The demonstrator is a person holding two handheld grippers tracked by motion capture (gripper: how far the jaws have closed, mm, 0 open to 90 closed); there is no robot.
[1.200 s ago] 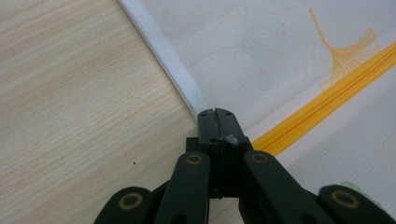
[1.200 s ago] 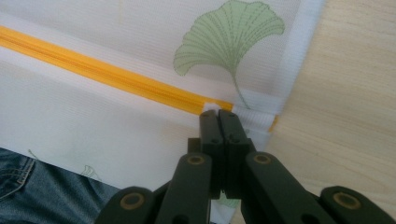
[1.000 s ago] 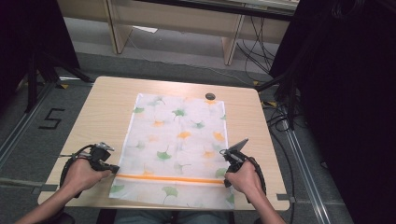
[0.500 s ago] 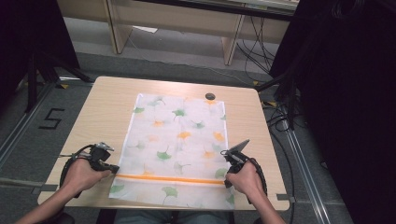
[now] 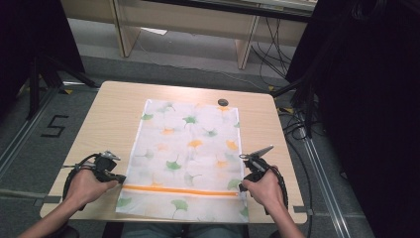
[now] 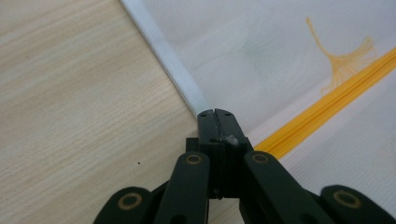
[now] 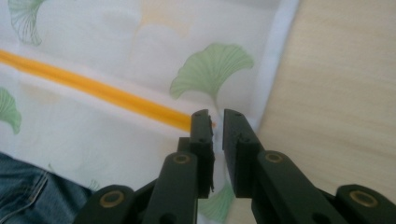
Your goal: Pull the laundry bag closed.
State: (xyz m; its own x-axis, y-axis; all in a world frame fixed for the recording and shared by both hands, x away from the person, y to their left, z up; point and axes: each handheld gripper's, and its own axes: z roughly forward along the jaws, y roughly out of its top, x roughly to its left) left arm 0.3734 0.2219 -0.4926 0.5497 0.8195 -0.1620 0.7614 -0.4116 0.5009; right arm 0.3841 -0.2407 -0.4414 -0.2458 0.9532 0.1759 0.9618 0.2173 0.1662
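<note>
High view: a single legible mark, the numeral "5" [image 5: 55, 126], set in dark strokes on the grey floor [image 5: 29, 163], to the left of the bench [image 5: 114, 106] and level with the bench's middle. It stands alone, with no word beside it. The printed cloth [image 5: 188, 153] on the bench bears only leaf motifs and an orange stripe, no lettering. Left gripper view and right gripper view: no text, label, brand or number can be read on the cloth, the bench surface or the black fingers.
</note>
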